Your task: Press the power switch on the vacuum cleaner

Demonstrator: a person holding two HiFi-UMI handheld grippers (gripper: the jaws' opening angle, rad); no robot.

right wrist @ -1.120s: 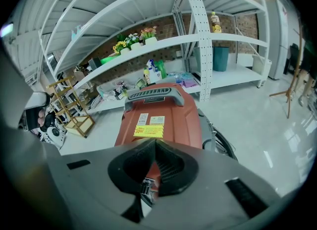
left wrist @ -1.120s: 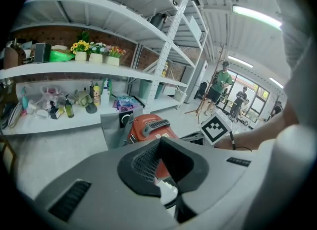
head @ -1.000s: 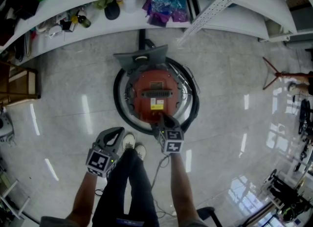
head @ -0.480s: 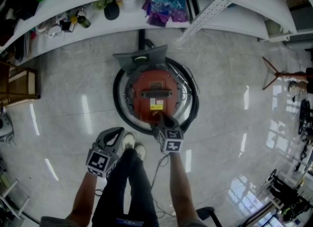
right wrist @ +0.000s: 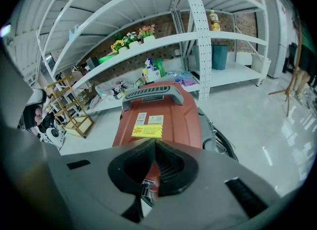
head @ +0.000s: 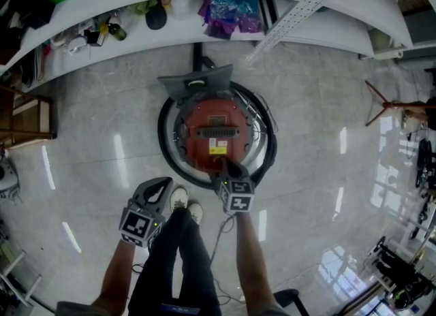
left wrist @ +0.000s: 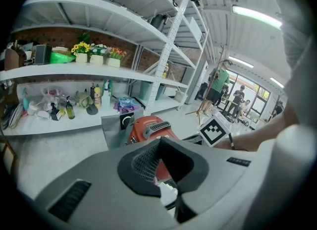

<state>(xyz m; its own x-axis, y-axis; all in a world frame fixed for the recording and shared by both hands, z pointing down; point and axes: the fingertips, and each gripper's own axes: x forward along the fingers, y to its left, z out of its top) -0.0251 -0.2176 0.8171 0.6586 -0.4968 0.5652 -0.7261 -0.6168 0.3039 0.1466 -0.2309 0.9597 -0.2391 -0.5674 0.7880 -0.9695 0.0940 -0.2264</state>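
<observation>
A red canister vacuum cleaner (head: 216, 134) sits on the floor inside its coiled black hose (head: 165, 146). It has a grey handle (right wrist: 153, 94) and a yellow label (right wrist: 147, 131) on top. My right gripper (head: 227, 167) is shut, with its tips down on the vacuum's near end; the spot under the tips is hidden and no switch shows. The red body (right wrist: 166, 117) fills the right gripper view just past the closed jaws. My left gripper (head: 165, 184) is shut and empty, held apart to the left near the person's shoes. It looks at the vacuum (left wrist: 148, 127) from the side.
White shelving (head: 184, 25) with bottles and purple bags runs behind the vacuum. A grey floor head (head: 196, 80) lies at the vacuum's far side. A thin cord (head: 219, 233) trails by the person's feet. A wooden rack (head: 27, 120) stands left, a red stand (head: 385, 103) right.
</observation>
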